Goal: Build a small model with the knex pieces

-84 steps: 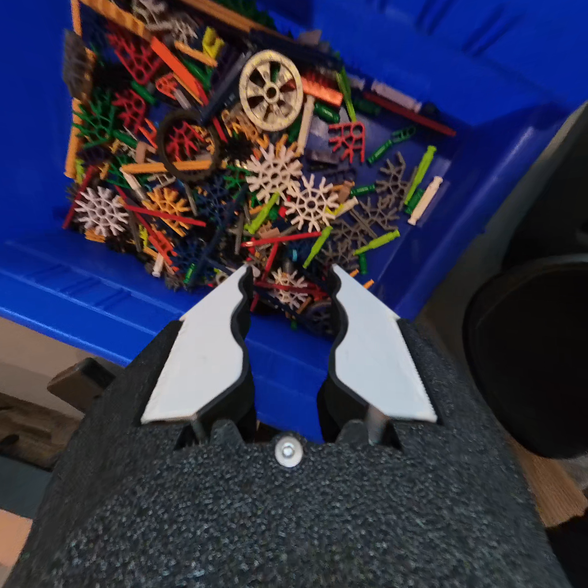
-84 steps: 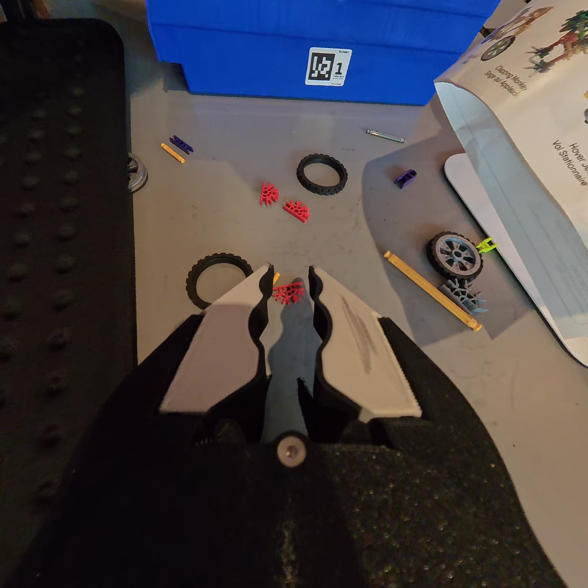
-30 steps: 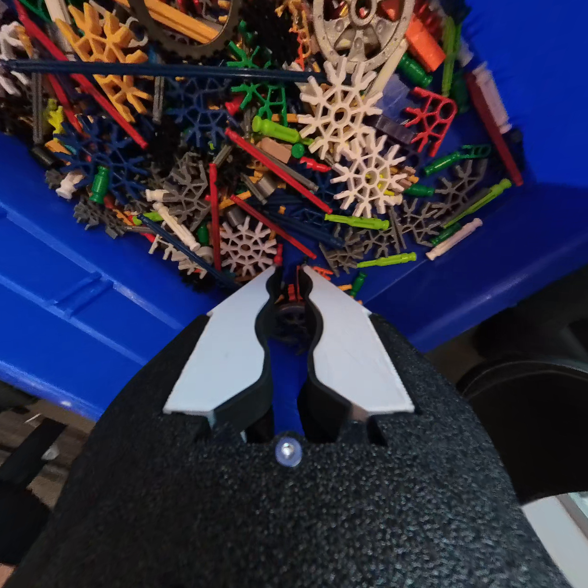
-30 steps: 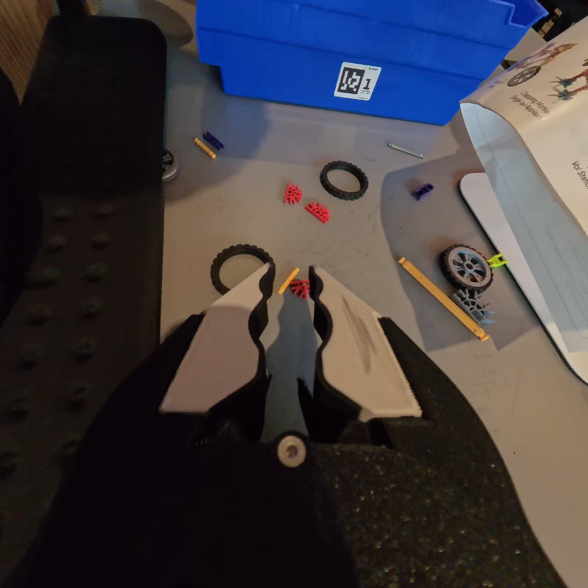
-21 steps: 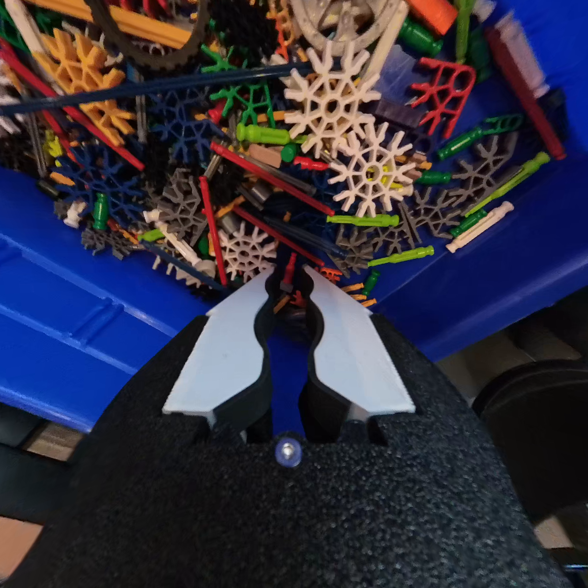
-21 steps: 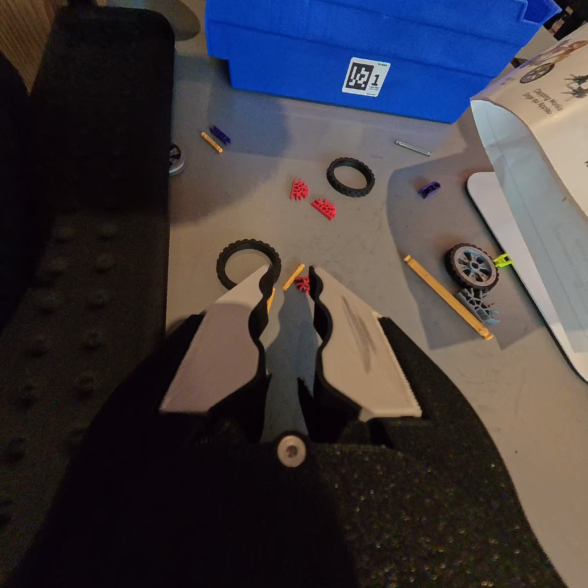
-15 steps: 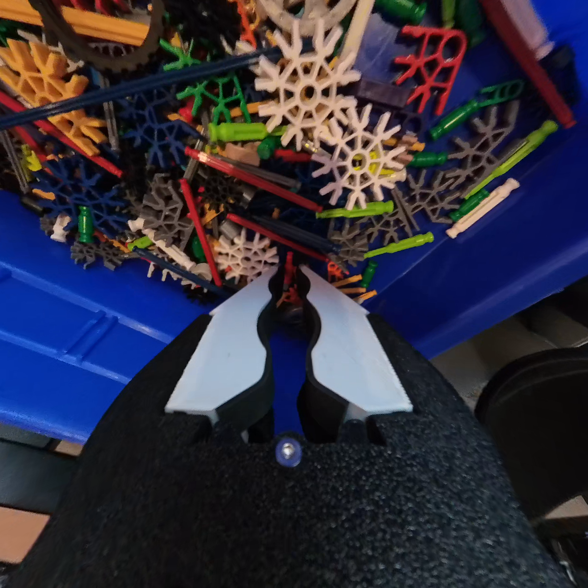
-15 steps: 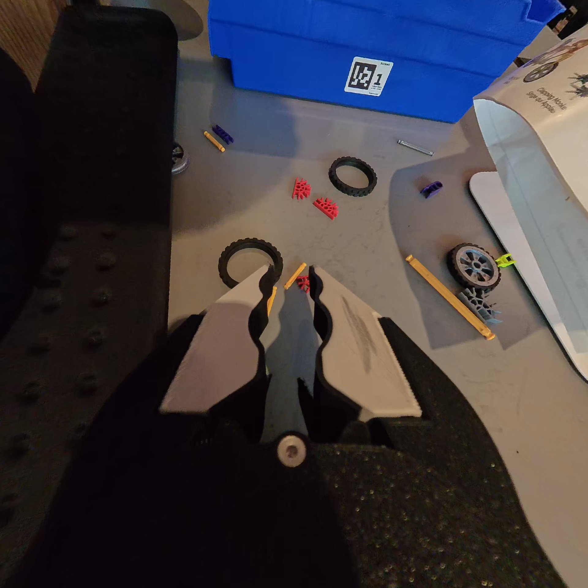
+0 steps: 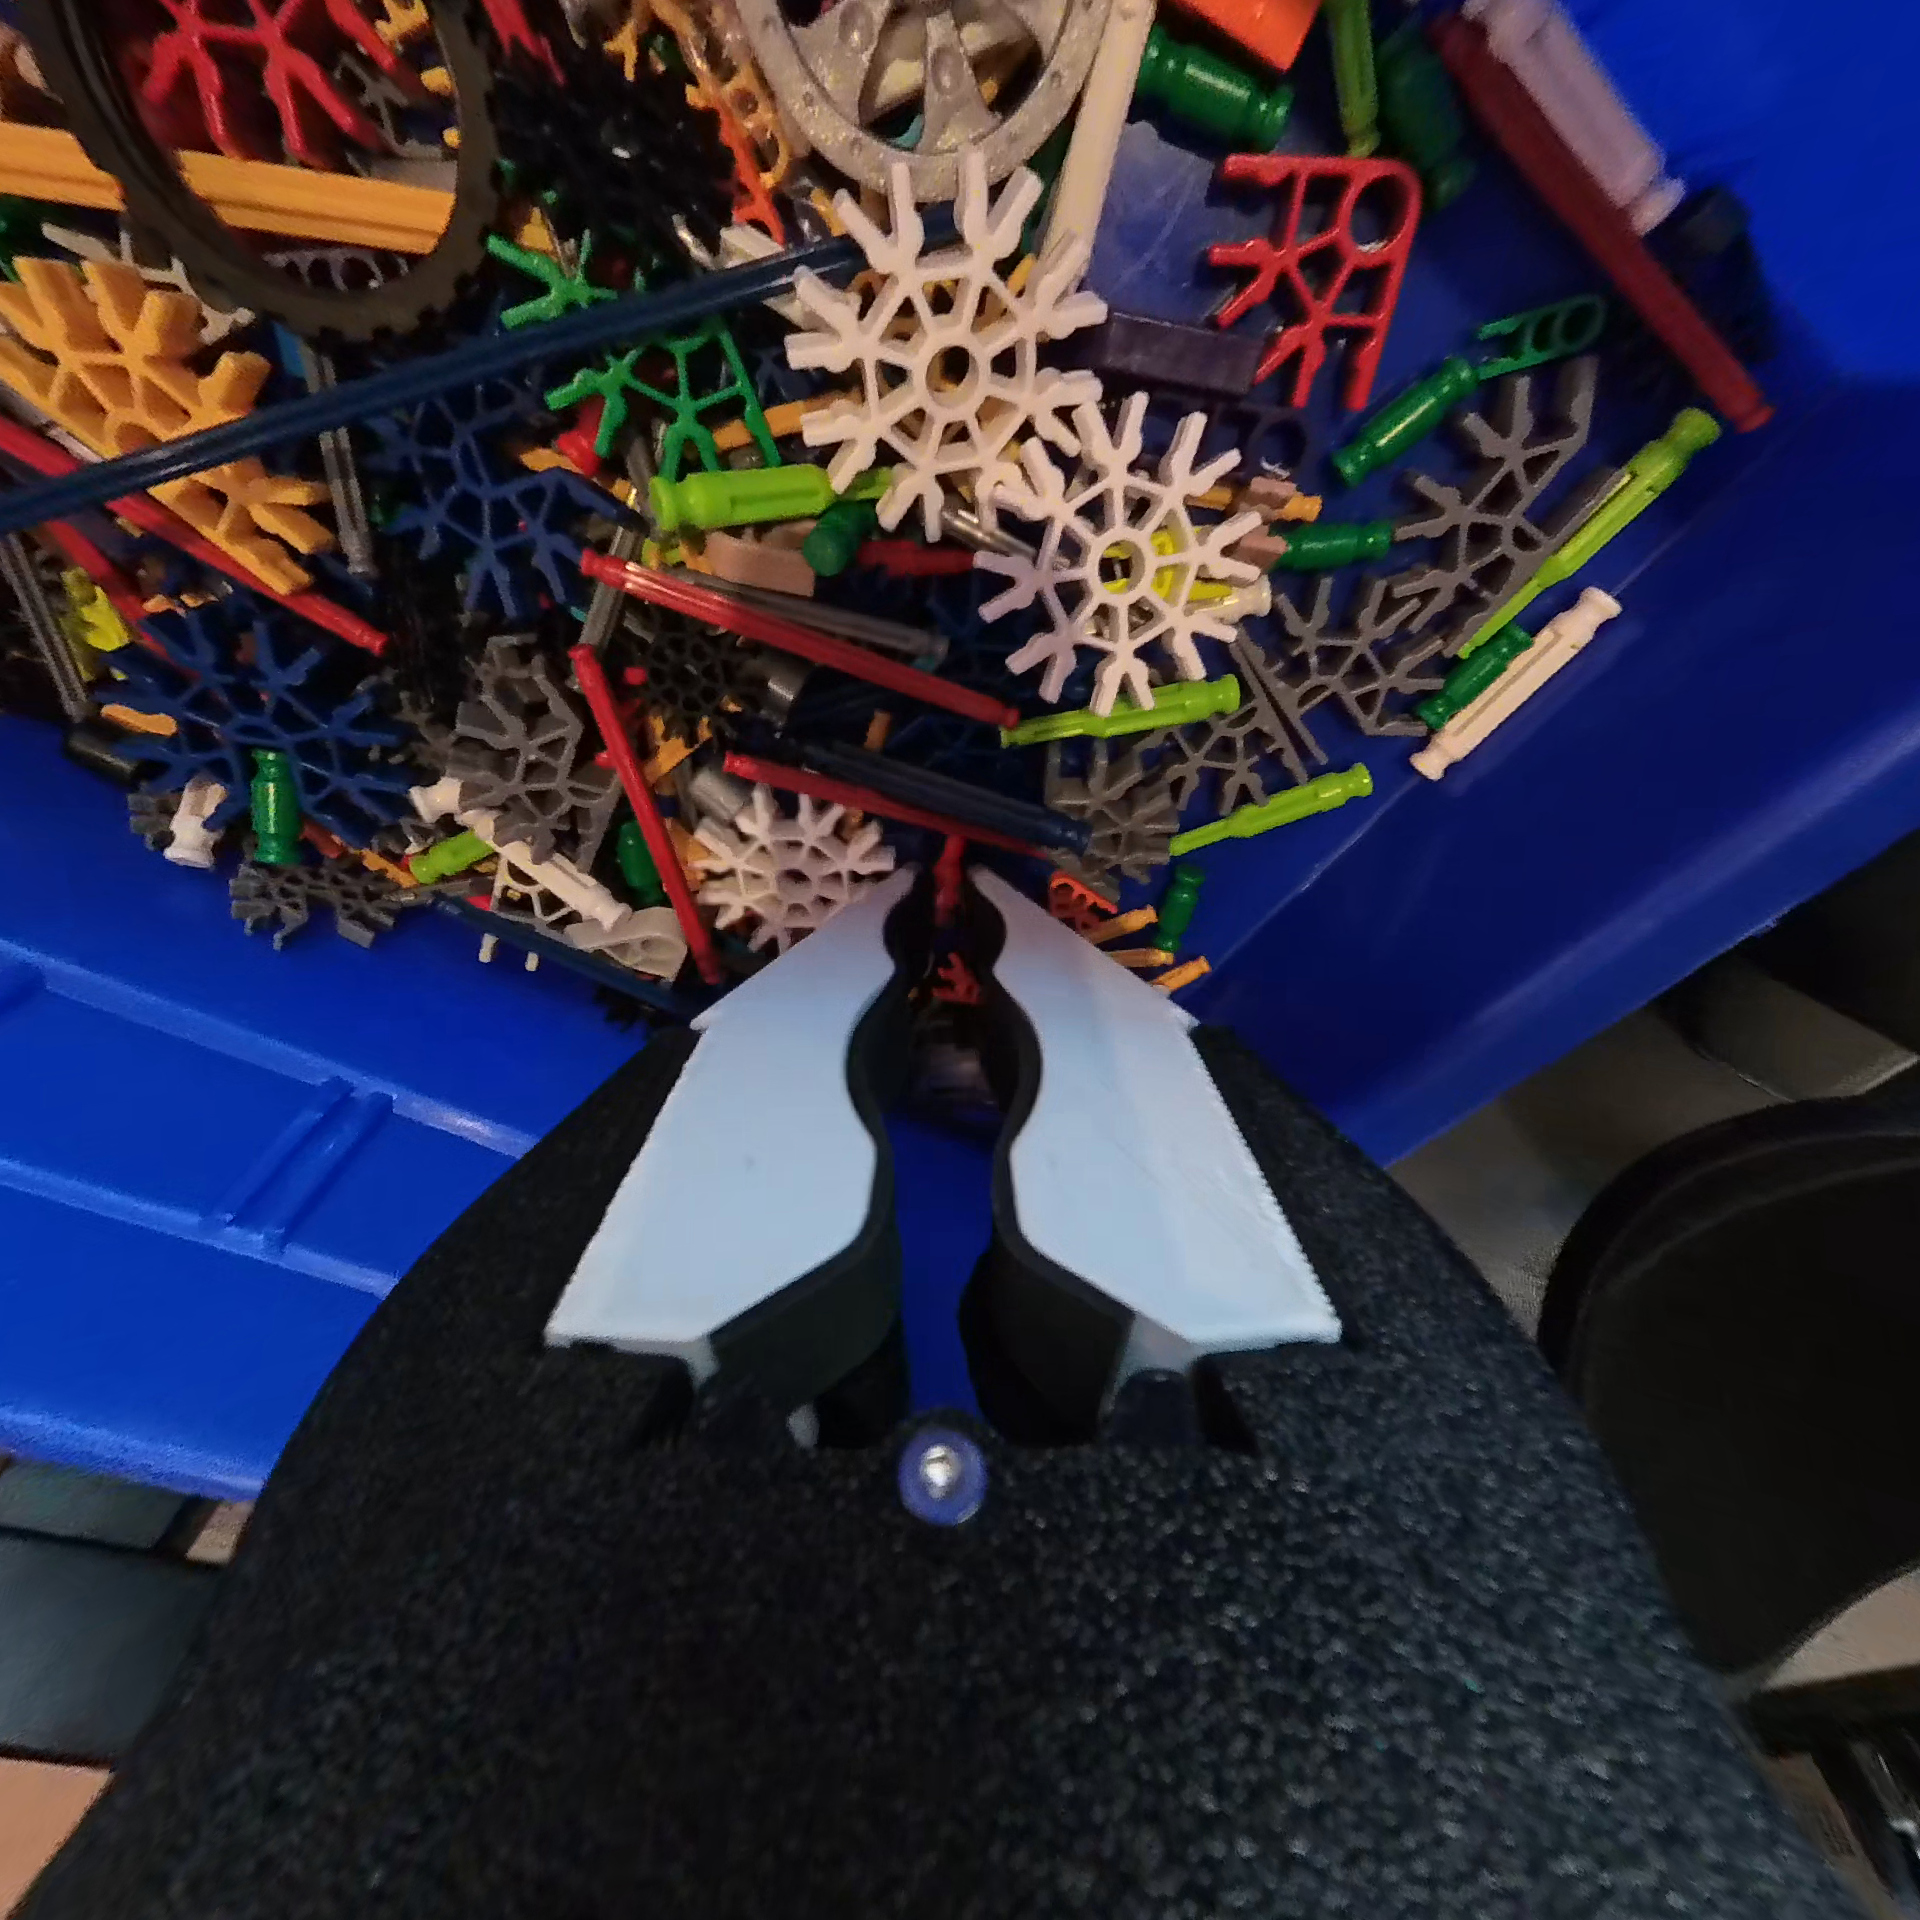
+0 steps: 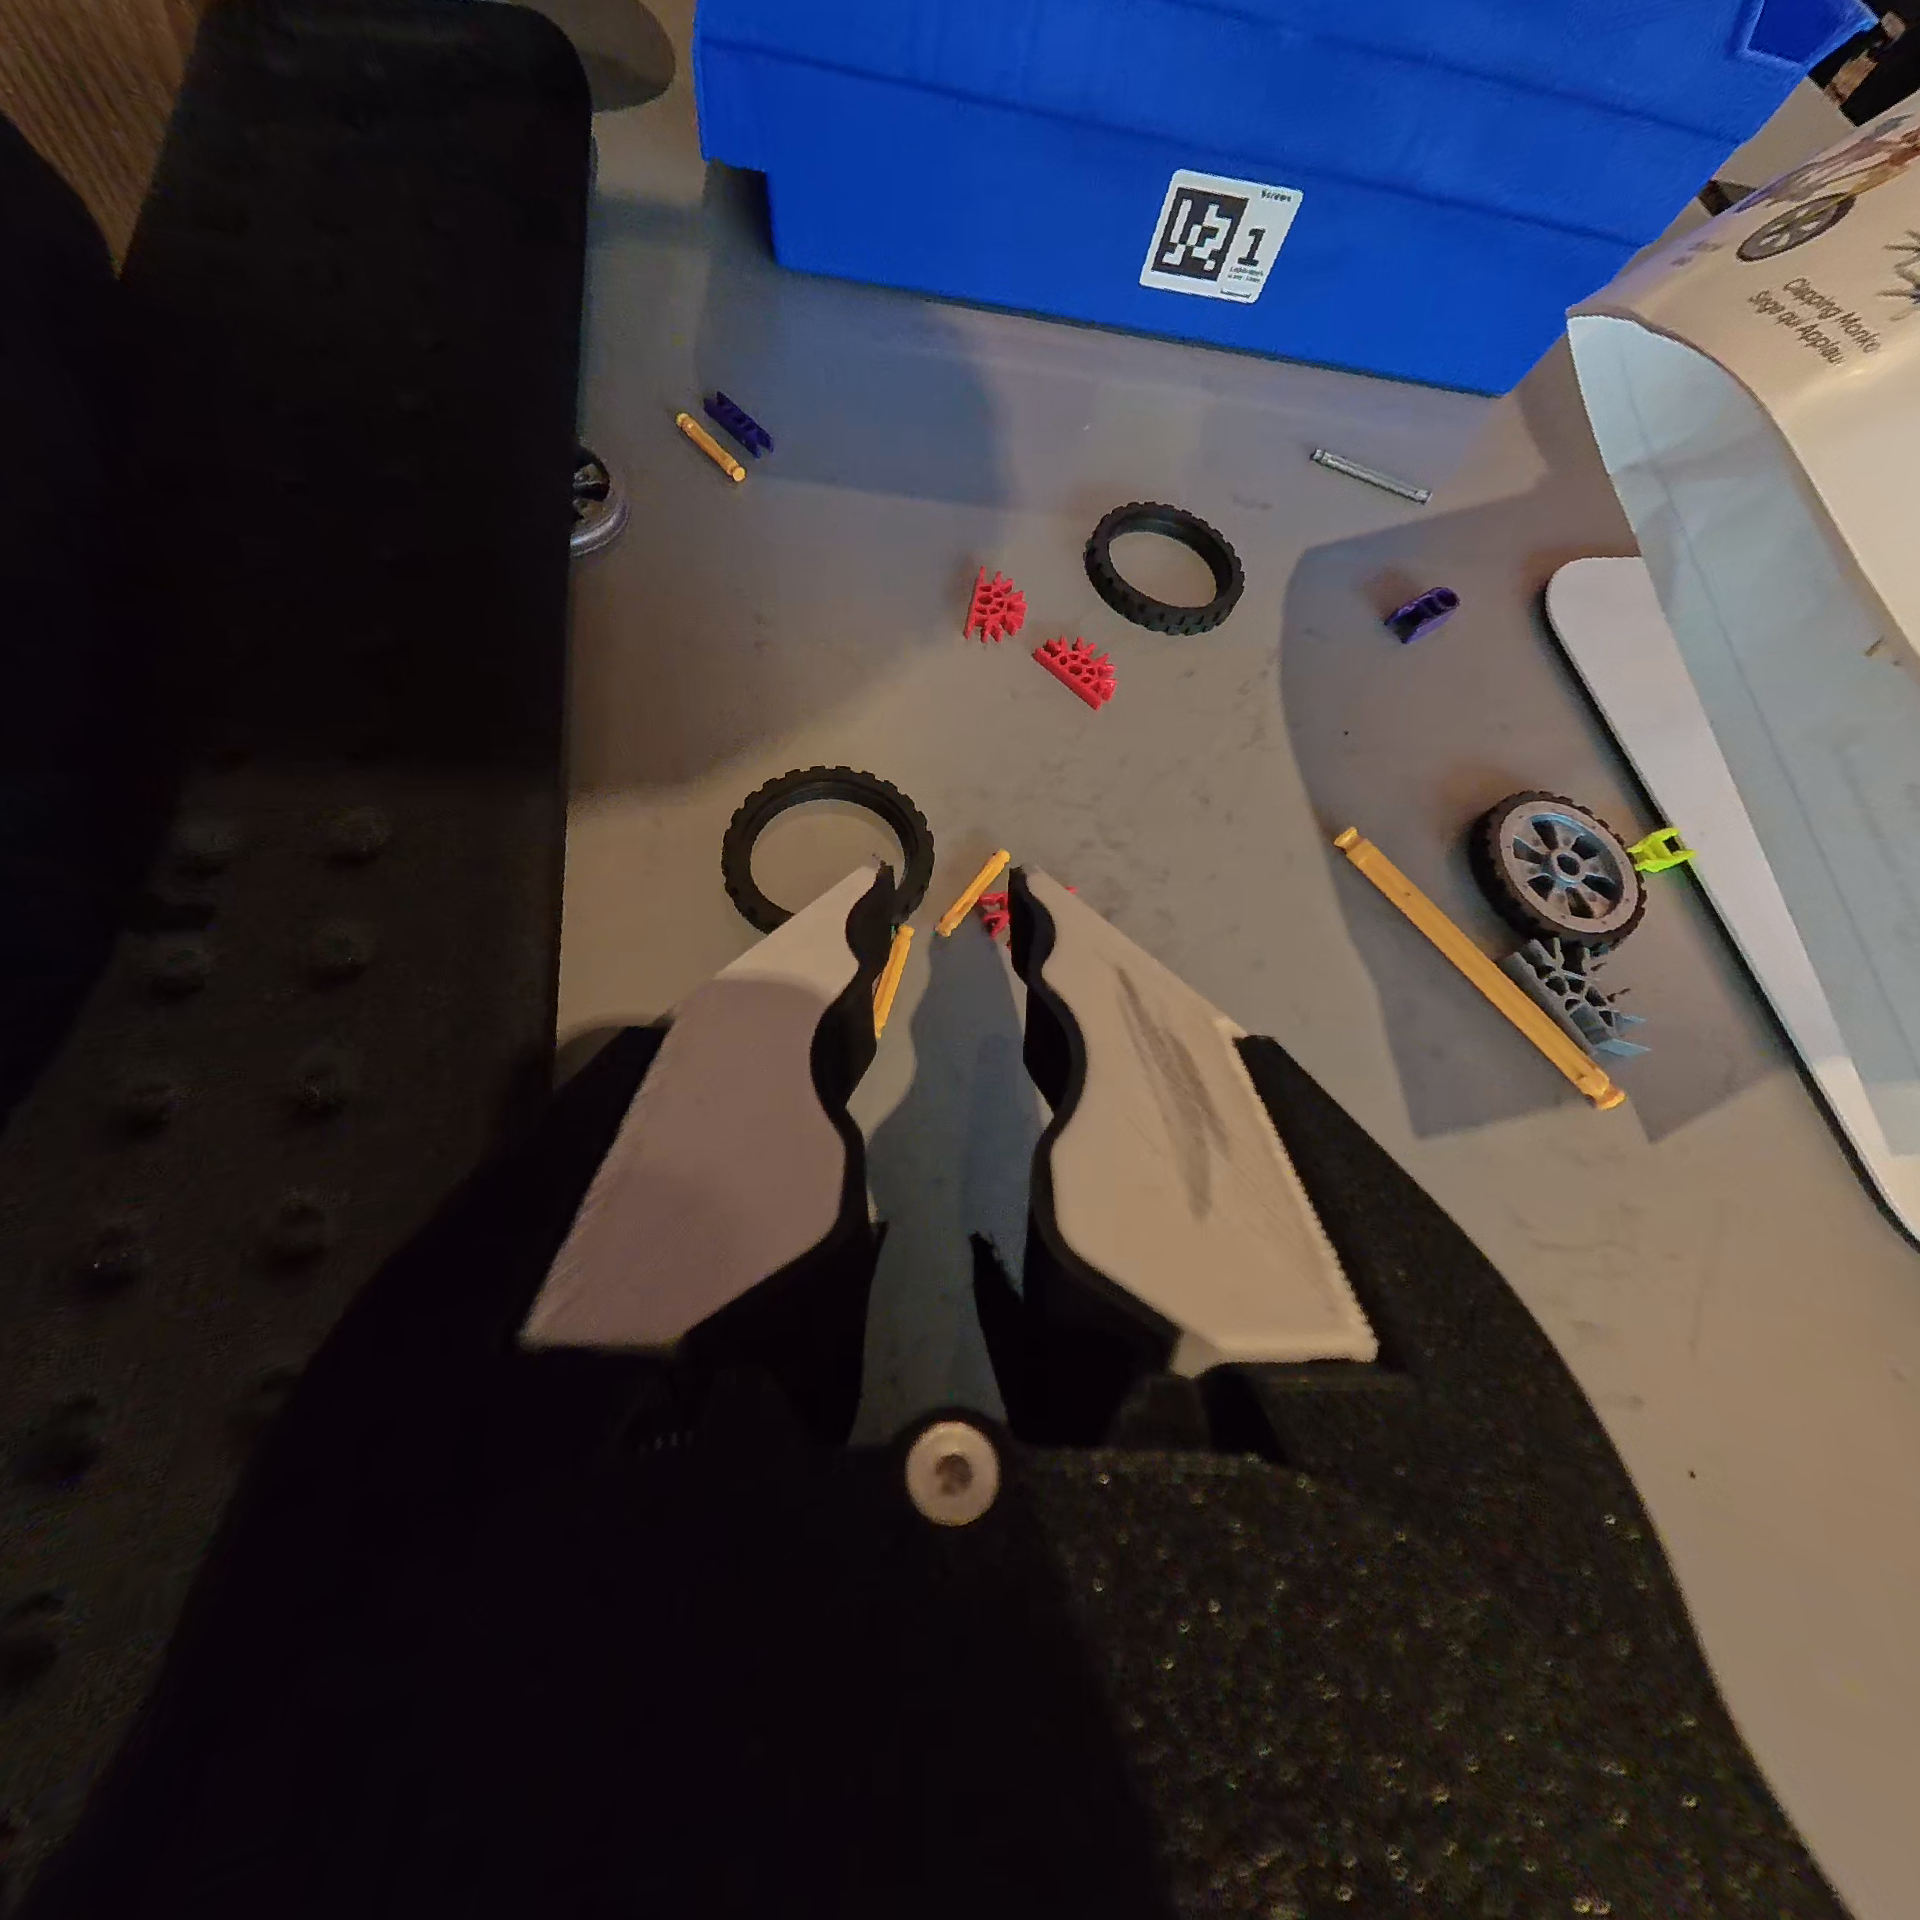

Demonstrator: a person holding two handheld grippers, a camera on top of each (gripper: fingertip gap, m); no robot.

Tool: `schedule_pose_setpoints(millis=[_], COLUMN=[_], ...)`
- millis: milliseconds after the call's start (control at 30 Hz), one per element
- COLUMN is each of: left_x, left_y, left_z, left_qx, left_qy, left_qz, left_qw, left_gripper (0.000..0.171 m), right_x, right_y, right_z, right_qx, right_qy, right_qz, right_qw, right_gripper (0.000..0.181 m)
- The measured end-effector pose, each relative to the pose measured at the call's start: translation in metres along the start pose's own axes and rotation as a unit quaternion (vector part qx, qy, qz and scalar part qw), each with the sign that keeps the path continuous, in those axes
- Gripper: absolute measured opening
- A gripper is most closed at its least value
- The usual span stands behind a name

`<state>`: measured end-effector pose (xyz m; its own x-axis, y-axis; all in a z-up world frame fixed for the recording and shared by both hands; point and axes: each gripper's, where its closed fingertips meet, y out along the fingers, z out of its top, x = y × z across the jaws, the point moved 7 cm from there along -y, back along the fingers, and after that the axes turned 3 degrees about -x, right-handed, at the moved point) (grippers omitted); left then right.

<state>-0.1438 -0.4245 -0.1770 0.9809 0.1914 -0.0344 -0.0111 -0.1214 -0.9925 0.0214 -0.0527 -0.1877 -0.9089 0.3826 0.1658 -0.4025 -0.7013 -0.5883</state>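
Note:
My left gripper [image 9: 945, 888] is down in a blue bin [image 9: 260, 1122] full of mixed construction-toy pieces. Its jaws are closed to a narrow gap around a short red rod [image 9: 948, 871] that stands between the tips. A small white snowflake connector [image 9: 790, 862] lies just left of the tips, and two larger ones [image 9: 940, 332] lie farther in. My right gripper [image 10: 945, 894] hovers over a grey table, part open and empty. Below its tips lie a short orange rod [image 10: 971, 891] and a red connector [image 10: 992, 914], half hidden by the right finger. A black tyre [image 10: 826, 847] lies by the left finger.
The table also holds a second tyre [image 10: 1164, 566], two red connectors [image 10: 1075, 670], a purple clip [image 10: 1418, 613], a long yellow rod [image 10: 1475, 966], a wheel [image 10: 1564, 868] and a grey connector [image 10: 1569, 997]. The blue bin [image 10: 1039, 135] stands behind, a booklet [image 10: 1766, 520] on the right, a black mat [image 10: 312, 520] on the left.
My left gripper has gone deeper into the bin and its jaws have closed from wide open to a narrow gap around the red rod. My right gripper has drifted back a little, gap unchanged.

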Motion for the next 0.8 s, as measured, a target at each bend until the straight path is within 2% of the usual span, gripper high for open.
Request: schedule_pose_setpoints(millis=[167, 300, 367, 567, 800], left_x=[0.0016, 0.0039, 0.0017, 0.0045, 0.0067], left_y=[-0.0071, -0.0044, -0.0016, -0.0014, -0.0024], left_z=[0.0003, -0.0016, -0.0015, 0.0011, 0.005], left_qx=[0.028, 0.024, 0.017, 0.003, 0.0], left_qy=[0.003, -0.009, -0.013, -0.026, -0.045], left_qz=[0.01, -0.01, 0.001, -0.01, -0.04], left_qw=[1.0, 1.0, 1.0, 1.0, 0.998], left_gripper=[0.0, 0.0, 0.0, 0.013, 0.012], right_x=[0.0002, -0.0001, -0.0005, -0.001, -0.0016], right_y=[-0.0007, -0.0006, -0.0003, -0.0003, -0.0013], right_z=[-0.0006, -0.0006, -0.0009, -0.0015, -0.0021], right_qx=[0.001, 0.0, -0.002, -0.004, -0.005], right_qy=[0.001, 0.0, -0.001, -0.003, -0.004], right_qz=[0.001, 0.002, 0.002, 0.002, 0.004], right_qw=[1.0, 1.0, 1.0, 1.0, 1.0], right_gripper=[0.021, 0.021, 0.021, 0.021, 0.021])
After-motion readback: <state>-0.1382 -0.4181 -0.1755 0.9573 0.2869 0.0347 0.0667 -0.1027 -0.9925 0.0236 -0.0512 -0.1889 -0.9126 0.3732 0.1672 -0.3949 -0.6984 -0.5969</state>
